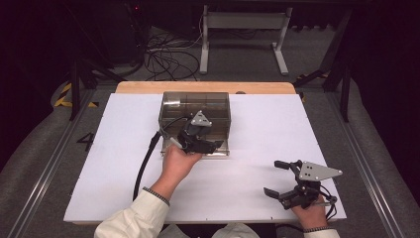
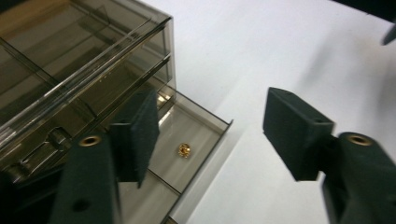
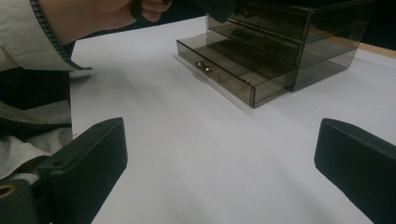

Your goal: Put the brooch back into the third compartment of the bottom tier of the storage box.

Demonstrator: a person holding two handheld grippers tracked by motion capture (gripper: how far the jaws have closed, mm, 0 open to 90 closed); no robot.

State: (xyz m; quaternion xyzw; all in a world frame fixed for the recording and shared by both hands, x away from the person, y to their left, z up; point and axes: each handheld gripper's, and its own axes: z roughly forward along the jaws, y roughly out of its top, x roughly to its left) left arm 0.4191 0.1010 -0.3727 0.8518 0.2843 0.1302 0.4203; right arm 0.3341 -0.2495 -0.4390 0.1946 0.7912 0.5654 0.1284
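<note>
White table point(image 1: 257, 148), large, mostly bare. Smoked clear plastic drawer cabinet point(image 1: 195, 106) stands toward the far edge, a little left of centre. Its bottom drawer point(image 3: 233, 70) is pulled out toward the person; a small metal knob point(image 3: 203, 66) sits on the drawer front.

Left hand-held gripper point(image 1: 198, 141) hangs over the open drawer, jaws spread wide, nothing between them. Right hand-held gripper point(image 1: 282, 179) rests near the near right corner of the table, jaws also parted and empty.

Small gold-coloured item point(image 2: 185, 150) lies on the drawer floor in a right-hand compartment, apart from the walls. Too small to say what it is; possibly a ring or bead.

Judgement: item looks light, hard, likely slick on smooth plastic, apt to skate away. Best pinched across its sides from straight above. Cabinet looks light and thin-walled; may slide if pushed.
</note>
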